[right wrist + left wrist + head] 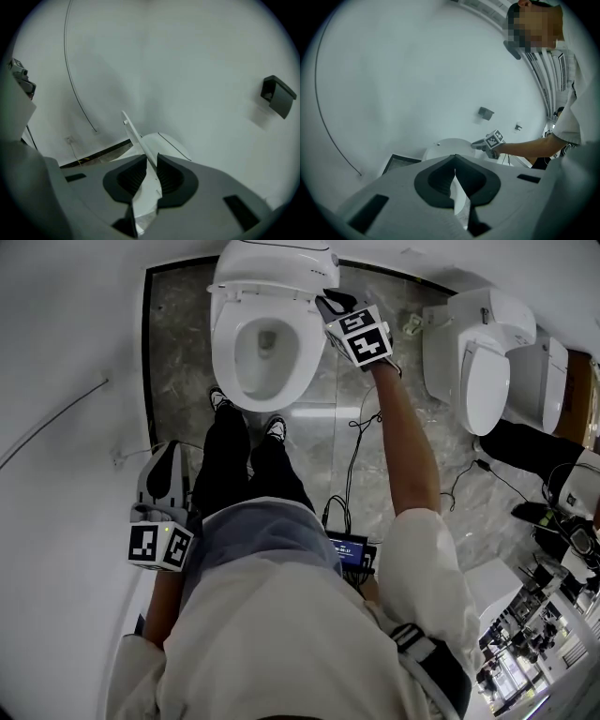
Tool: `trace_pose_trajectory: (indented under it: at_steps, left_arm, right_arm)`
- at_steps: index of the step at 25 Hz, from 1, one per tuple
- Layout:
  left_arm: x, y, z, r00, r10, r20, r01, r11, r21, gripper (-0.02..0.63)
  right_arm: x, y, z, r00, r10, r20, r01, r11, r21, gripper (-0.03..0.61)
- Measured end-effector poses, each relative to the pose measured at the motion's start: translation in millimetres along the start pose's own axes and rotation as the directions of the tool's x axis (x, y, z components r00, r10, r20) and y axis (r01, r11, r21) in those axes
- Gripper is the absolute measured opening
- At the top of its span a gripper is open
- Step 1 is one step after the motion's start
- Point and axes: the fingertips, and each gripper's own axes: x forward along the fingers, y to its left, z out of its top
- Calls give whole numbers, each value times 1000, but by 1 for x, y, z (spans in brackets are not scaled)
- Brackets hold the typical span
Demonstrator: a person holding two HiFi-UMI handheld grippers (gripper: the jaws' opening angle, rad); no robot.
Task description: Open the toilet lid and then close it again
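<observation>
marble floor (176,334), raised toilet lid (135,136) tight in right gripper (150,159)

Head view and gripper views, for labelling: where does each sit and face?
Head view: on the head, steeply down at toilet; torso, legs, arms.
Left gripper view: on left claw, toward the wall; right arm.
Right gripper view: on right claw, along the gripped lid; body unclear.
Shared: right arm, in head and left gripper views.

Torso: white short-sleeved cloth shirt (281,615) | Legs: black trousers (234,465) | Feet: black-and-white shoes (275,427) | Tools: grey left gripper (172,448), grey right gripper (325,300) (black-on-white marker cube each)
</observation>
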Motion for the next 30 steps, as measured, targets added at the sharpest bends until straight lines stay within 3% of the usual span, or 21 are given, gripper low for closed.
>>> trace_pose_trajectory:
  at_steps: [13,21,30]
  left_arm:
    - [-3,-16,-14,999,-37,-22,37,999,-6,8]
    - [1,-25,-21,997,-61,-43,61,998,-3,8]
    - [9,-23,-28,995,-82,-50,81,997,-5,8]
  right_arm:
    - [-14,48,-28,997,74,-18,-74,996,-53,61]
    - [-18,66,-44,995,97,-13,-97,995,-15,74]
    - [-16,89,-63,994,107,-31,-108,992,-57,78]
